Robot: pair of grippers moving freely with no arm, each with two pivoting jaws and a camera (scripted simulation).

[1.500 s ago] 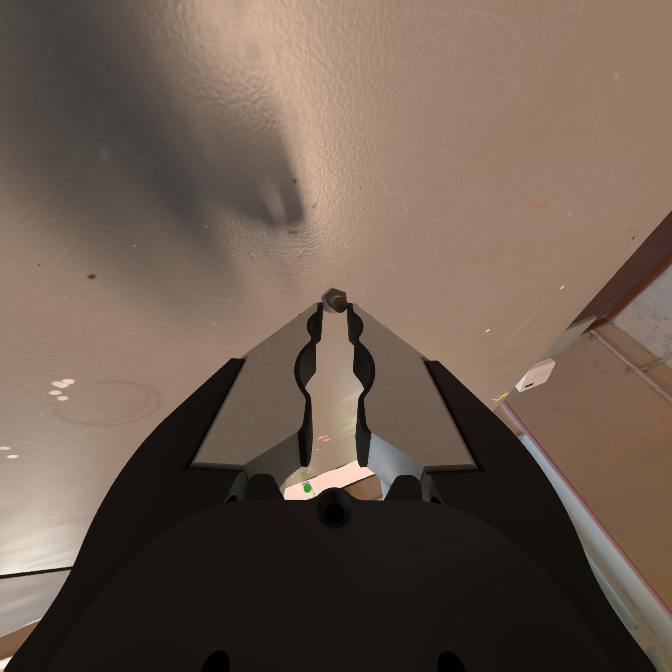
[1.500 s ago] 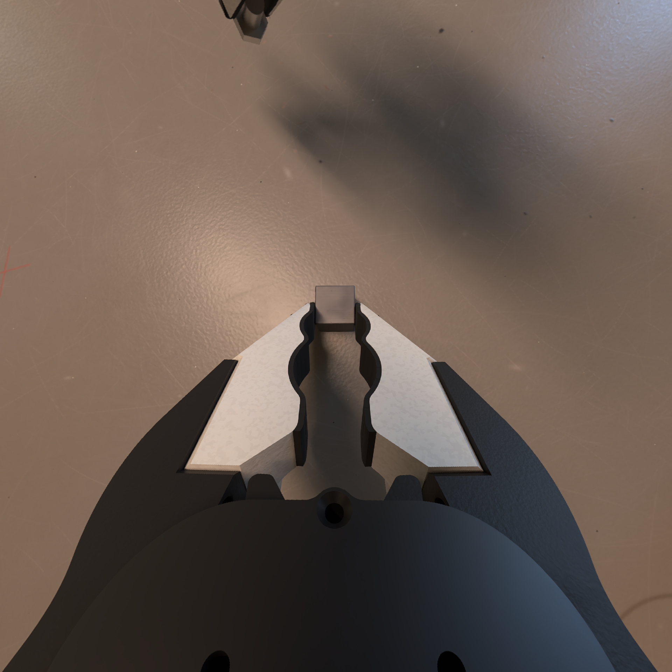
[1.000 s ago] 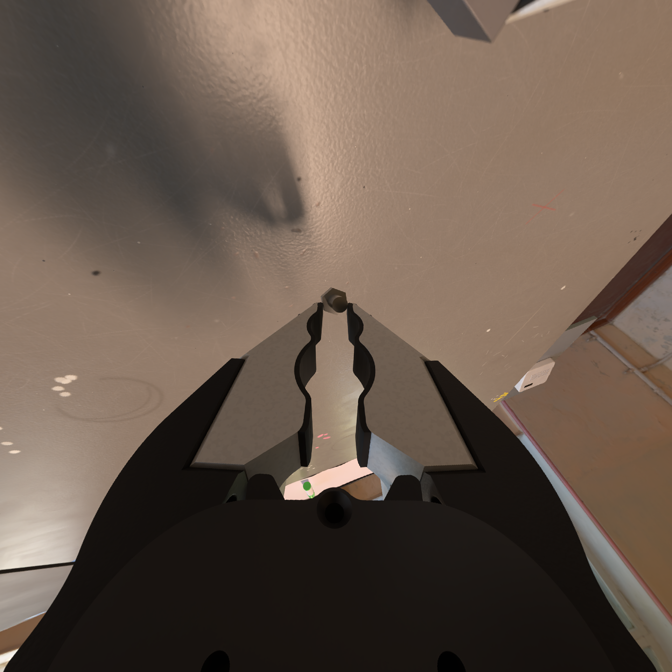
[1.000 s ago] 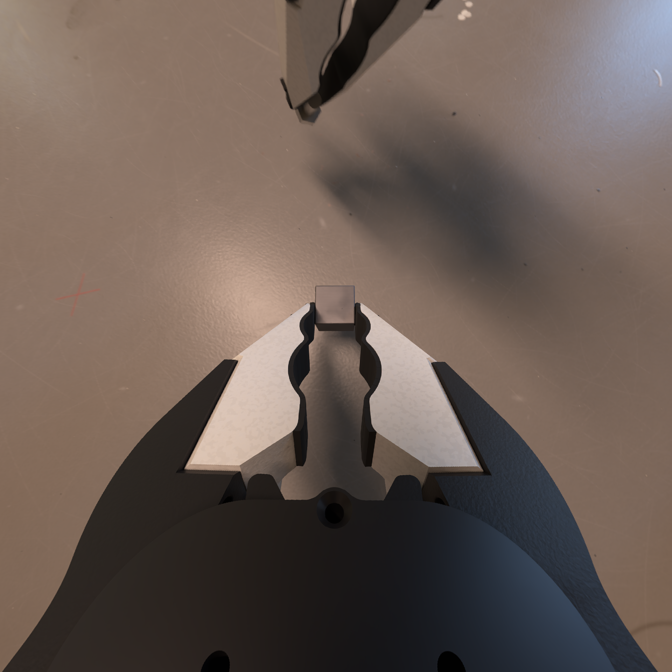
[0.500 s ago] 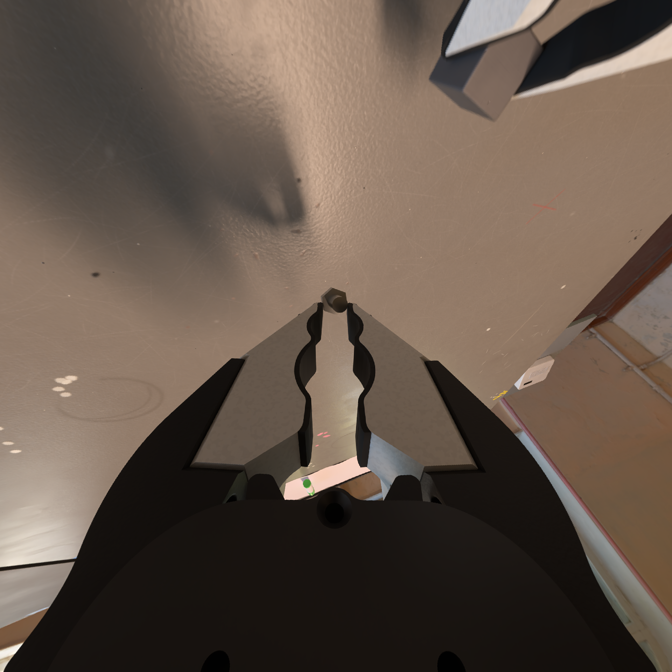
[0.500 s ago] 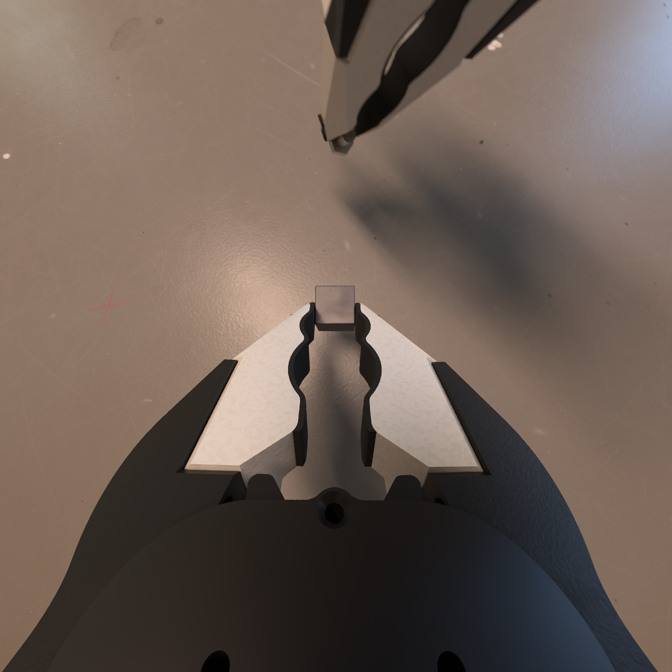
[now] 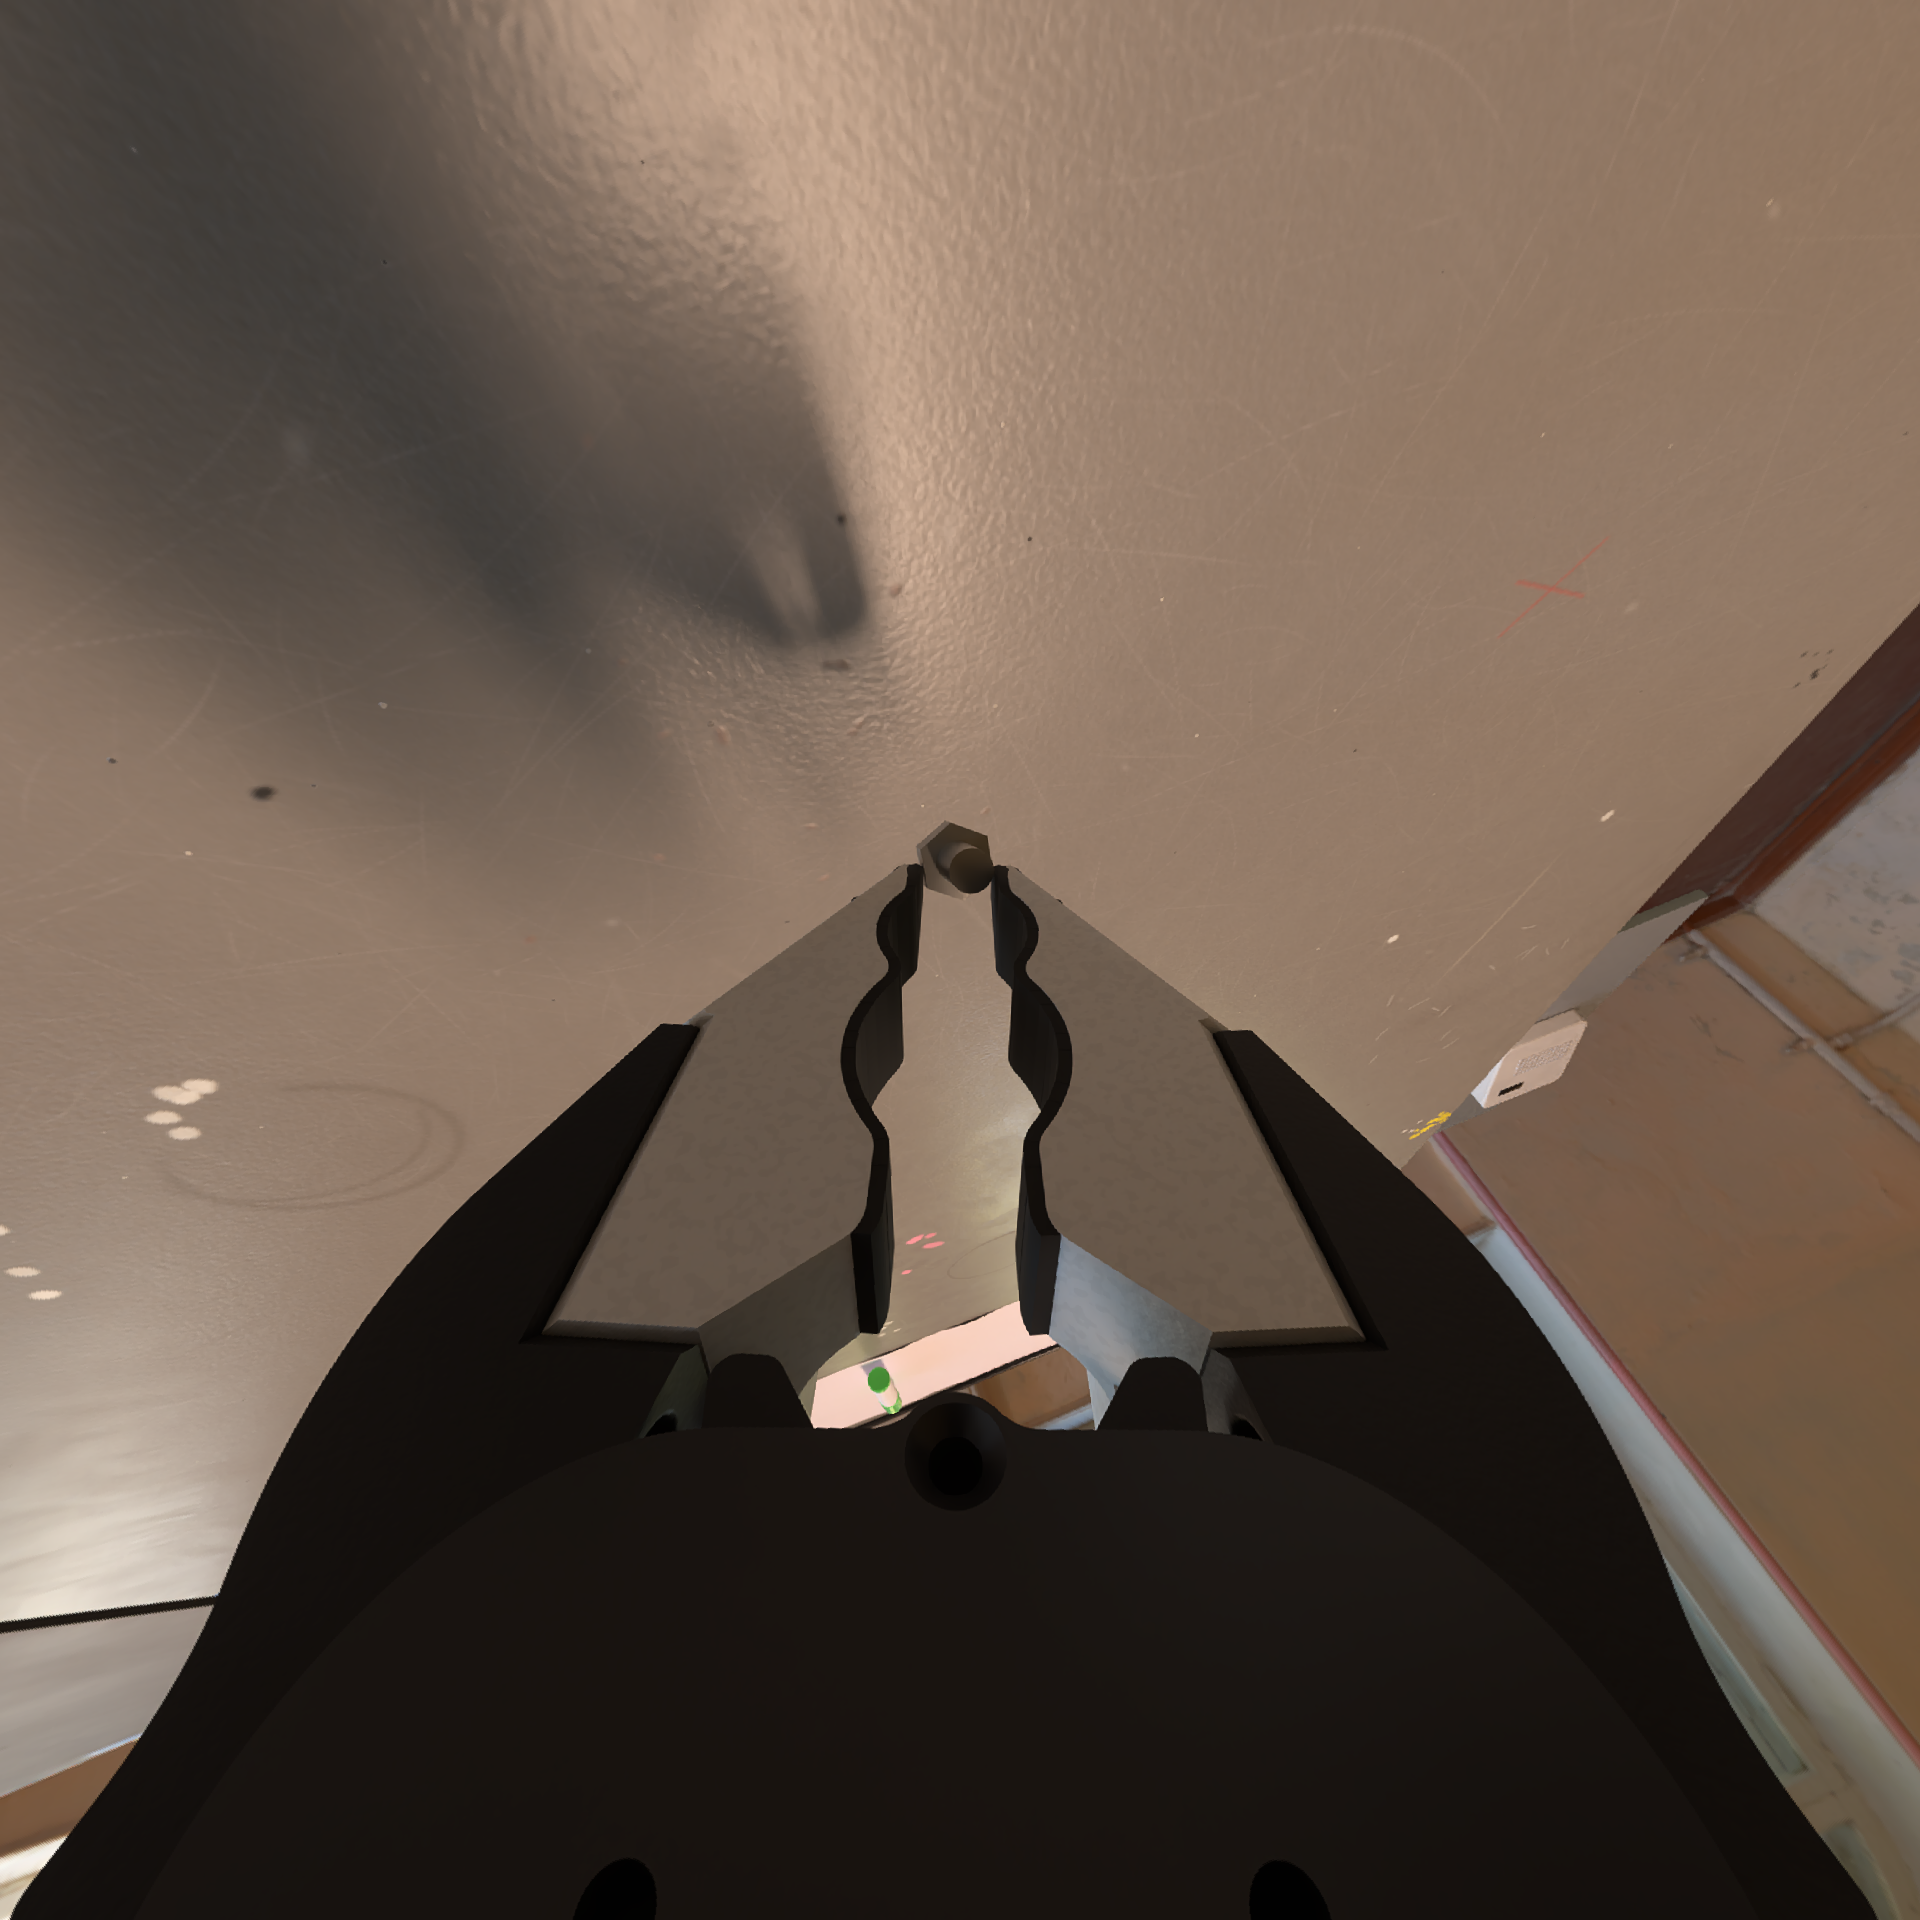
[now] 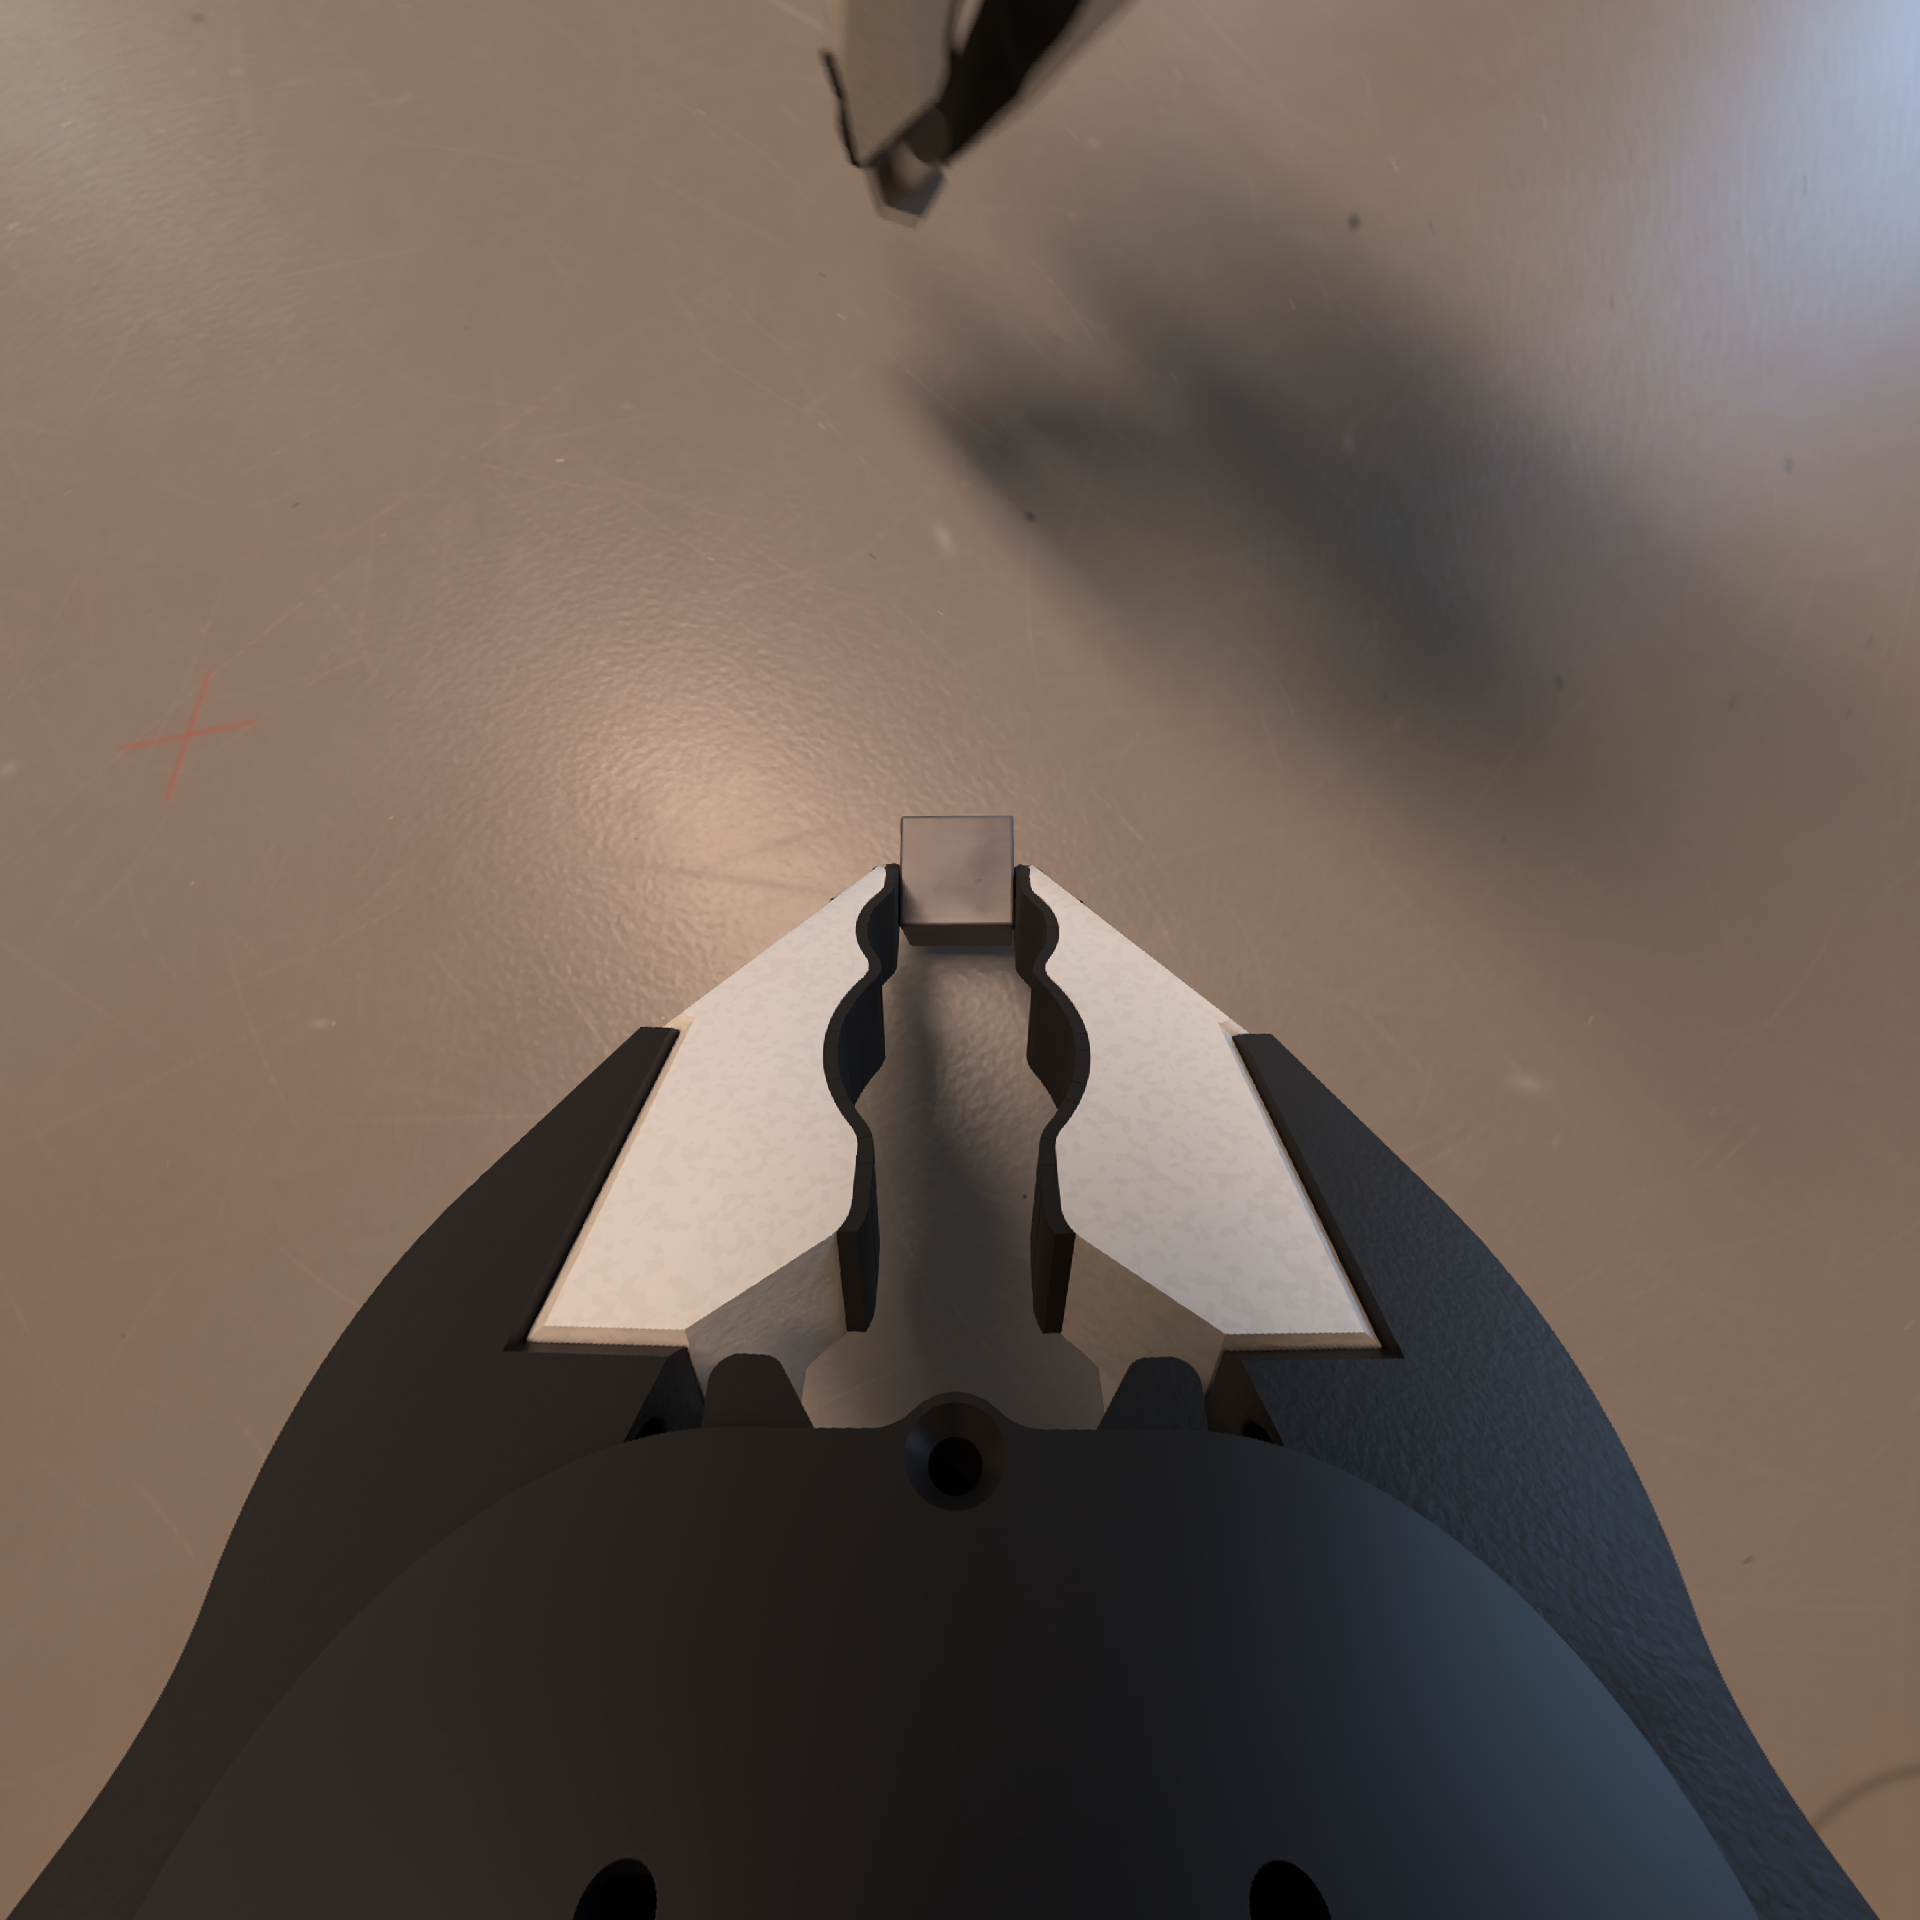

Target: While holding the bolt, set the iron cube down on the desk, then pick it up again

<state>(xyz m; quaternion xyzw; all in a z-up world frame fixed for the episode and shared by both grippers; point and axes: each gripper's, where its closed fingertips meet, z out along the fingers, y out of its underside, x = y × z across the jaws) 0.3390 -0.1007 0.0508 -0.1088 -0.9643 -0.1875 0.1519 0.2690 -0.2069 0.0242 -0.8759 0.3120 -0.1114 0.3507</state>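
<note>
The left gripper (image 7: pixel 956 878) pinches the bolt (image 7: pixel 958 860) at its fingertips, above the desk (image 7: pixel 1247 364). The right gripper (image 8: pixel 956 894) clamps the iron cube (image 8: pixel 956 871) over the desk, though its height is hard to judge. To set it down well, lower straight until the cube sits flat, then part the fingers slowly.

Black tool (image 8: pixel 956 894) bodies carry pale grey, wavy-edged fingers (image 7: pixel 769 1101).
</note>
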